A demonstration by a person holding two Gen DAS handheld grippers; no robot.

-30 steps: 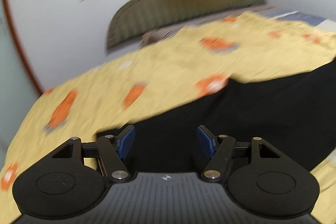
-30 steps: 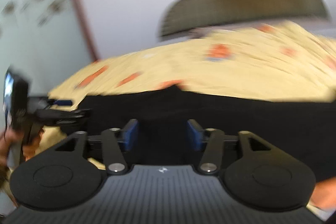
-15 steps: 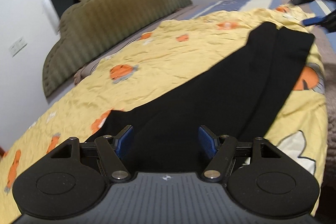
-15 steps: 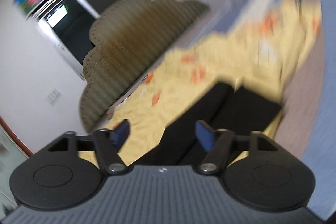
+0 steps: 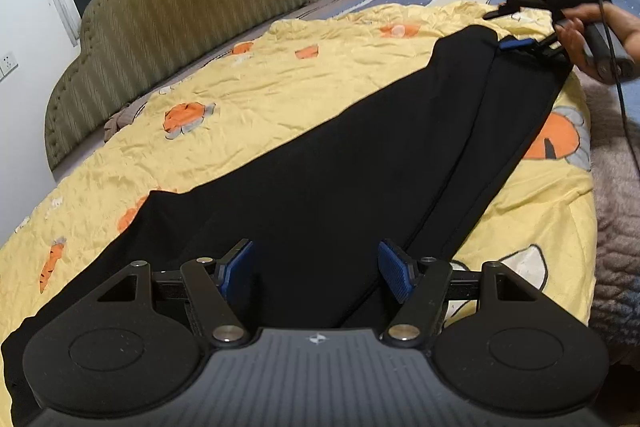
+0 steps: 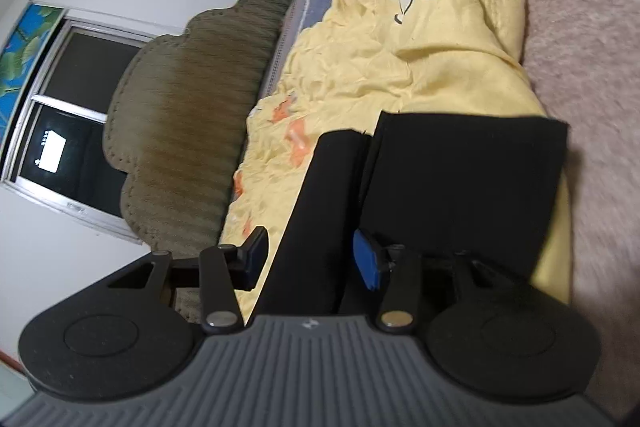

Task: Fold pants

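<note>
- The left hand-held gripper (image 5: 316, 267) hangs low over one end of the black pants (image 5: 360, 163), jaws well apart, gripping nothing.
- A second ago this view was blurred and swinging; now it is sharp, so the left hand has likely settled at its end.
- The right hand-held gripper (image 6: 310, 259), rolled onto its side since half a second ago, has come up to the far cuffs. Its jaws are closing with one pant leg's edge between them, pads not yet pressing.
- The pants lie flat along the yellow quilt (image 5: 280, 75) on the bed, legs side by side.
- Judgement: both ends are nearly in hand; a lengthwise fold looks next.
</note>
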